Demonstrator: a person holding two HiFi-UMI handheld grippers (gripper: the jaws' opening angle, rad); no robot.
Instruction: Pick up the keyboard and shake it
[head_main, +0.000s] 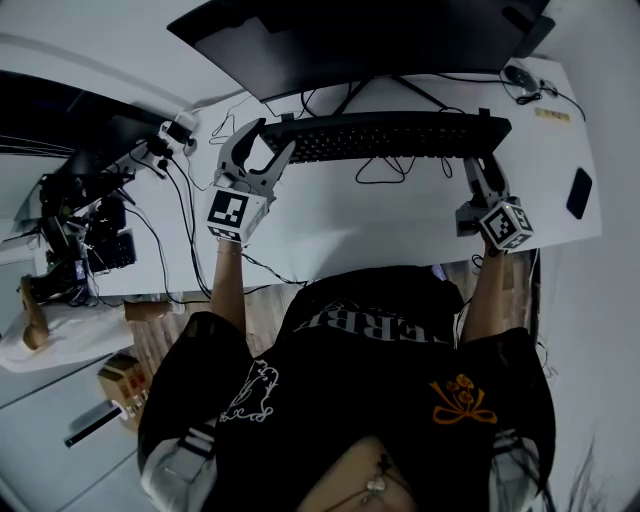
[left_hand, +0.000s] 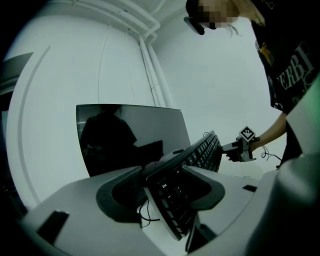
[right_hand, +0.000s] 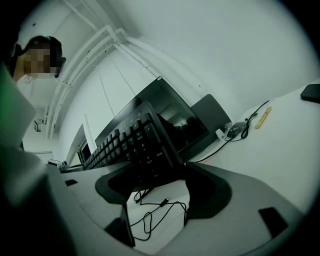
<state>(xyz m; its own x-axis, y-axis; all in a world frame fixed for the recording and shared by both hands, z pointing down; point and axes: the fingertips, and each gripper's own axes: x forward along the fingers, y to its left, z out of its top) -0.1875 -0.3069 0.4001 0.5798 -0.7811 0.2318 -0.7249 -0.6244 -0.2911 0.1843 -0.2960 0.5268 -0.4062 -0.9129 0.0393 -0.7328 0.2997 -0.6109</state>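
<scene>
While the keyboard is gripped at both ends, it is held level across the head view, just in front of the monitor and above the white desk. Its left end is clamped by the left gripper, whose fingers are seen in the left gripper view closed on either side of the keyboard at the corner with the Esc key. From there the board is seen tilted, its key face turned partly towards the camera, and it runs away to the right gripper at the far end. That far end is pinched by the right gripper. In the right gripper view its fingers are shut on the short edge of the keyboard beside the numeric keys. Bare desk and a loose black cable are seen underneath (so this end is clear of the surface). A loop of cable is also seen below the keyboard's front edge in the head view. Well to the right, a mouse is seen near the desk's back corner, and a flat dark object lies near its right edge.
</scene>
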